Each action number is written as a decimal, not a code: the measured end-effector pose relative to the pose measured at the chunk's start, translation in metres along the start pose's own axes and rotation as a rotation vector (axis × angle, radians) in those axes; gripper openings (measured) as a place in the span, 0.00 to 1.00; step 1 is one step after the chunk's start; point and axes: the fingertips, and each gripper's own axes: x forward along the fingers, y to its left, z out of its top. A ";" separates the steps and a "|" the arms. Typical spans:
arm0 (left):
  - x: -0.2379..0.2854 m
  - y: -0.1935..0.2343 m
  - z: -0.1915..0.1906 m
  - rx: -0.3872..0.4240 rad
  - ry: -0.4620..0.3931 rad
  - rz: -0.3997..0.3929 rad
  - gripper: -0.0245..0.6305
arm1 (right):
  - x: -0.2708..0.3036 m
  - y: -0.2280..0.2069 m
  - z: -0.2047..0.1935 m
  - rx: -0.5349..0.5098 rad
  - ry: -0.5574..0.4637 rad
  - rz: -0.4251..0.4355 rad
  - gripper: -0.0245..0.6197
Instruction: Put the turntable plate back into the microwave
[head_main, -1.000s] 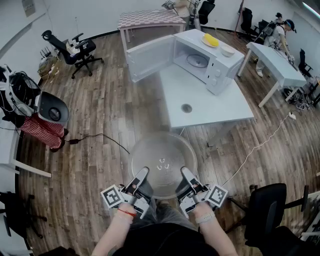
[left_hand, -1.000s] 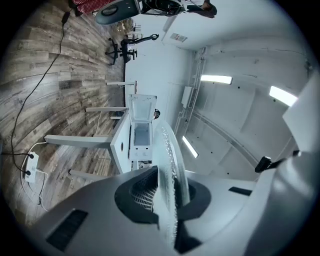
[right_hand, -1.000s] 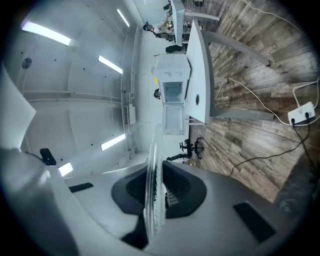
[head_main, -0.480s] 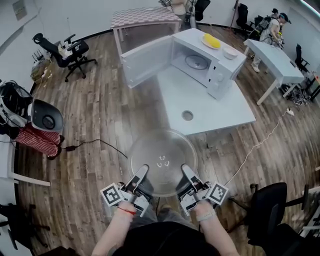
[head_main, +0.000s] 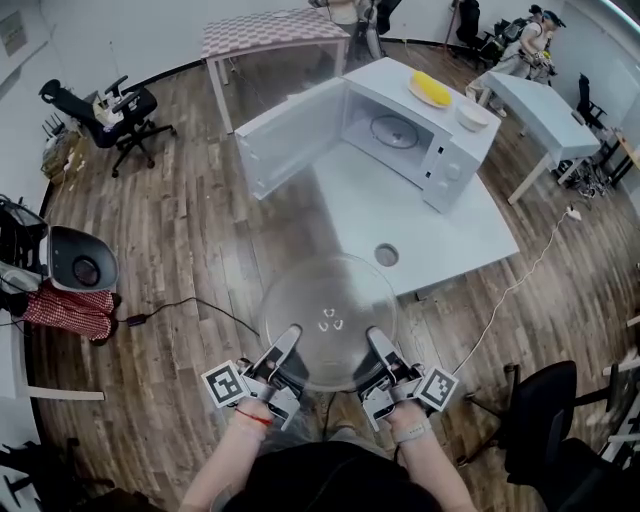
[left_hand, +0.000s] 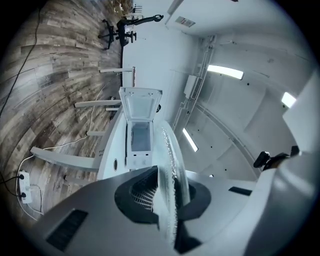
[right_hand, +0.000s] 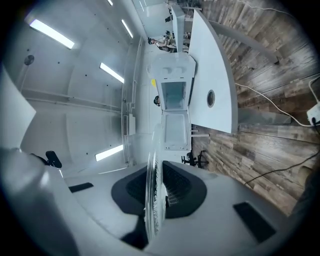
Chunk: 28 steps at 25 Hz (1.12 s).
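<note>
Head view: turntable plate (head_main: 330, 318) hangs level over the wood floor (head_main: 180, 250), just ahead of me. My left gripper (head_main: 287, 342) pinches its rim at 7 o'clock and my right gripper (head_main: 375, 342) at 5 o'clock. Microwave (head_main: 440, 150), door (head_main: 290, 135) swung open, sits on the white table (head_main: 440, 225) at 12 o'clock.
Left gripper view: jaws clamped on the plate's rim, glass edge-on between them.
Right gripper view: same, jaws closed on the rim.
</note>
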 end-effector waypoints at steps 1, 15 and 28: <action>0.004 0.002 0.008 0.000 0.009 0.002 0.09 | 0.007 -0.003 0.000 0.001 -0.009 0.000 0.10; 0.038 0.027 0.092 -0.050 0.109 0.038 0.09 | 0.084 -0.032 0.002 0.012 -0.115 -0.029 0.10; 0.050 0.041 0.115 -0.075 0.131 0.050 0.09 | 0.104 -0.045 0.005 0.018 -0.159 -0.047 0.10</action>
